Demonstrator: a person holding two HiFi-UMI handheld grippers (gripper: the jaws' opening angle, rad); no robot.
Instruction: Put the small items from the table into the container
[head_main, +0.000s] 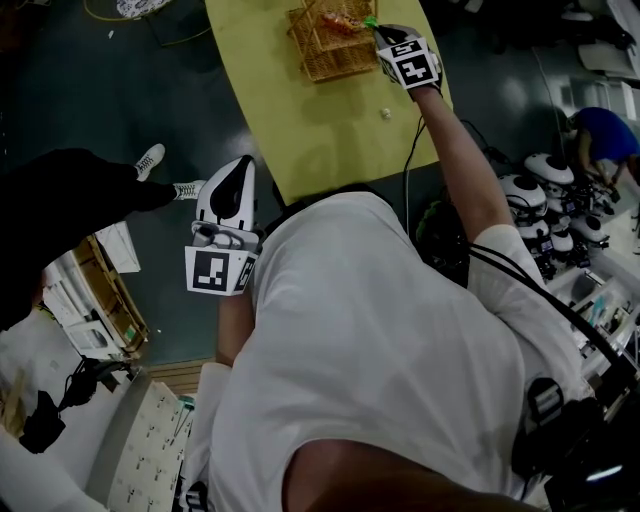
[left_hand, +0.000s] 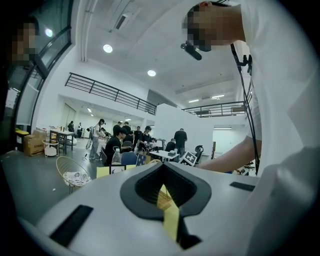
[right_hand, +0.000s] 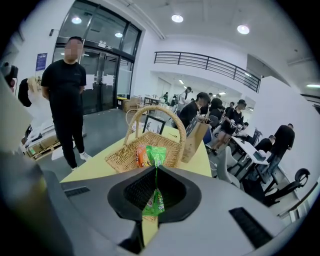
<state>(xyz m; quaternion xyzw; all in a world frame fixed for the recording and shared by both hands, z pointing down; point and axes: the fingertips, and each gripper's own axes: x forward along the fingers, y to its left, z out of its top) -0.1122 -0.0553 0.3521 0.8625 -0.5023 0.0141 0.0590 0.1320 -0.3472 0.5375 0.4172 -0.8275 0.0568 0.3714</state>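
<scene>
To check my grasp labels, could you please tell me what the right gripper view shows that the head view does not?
Only the right gripper view: a brown paper bag behind the wicker basket. Only the head view: the left gripper, and a small pale item on the table. Both: the basket, and the right gripper with a green packet.

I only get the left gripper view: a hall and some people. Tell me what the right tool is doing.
Observer: The right tool is shut on a green packet.
Operator: Report what's in the container.
Observer: An orange packet already lies in the basket, just ahead of that tool.
Operator: Name anything left out.
Observer: One small pale item lies on the yellow table, near its right edge in the head view.
</scene>
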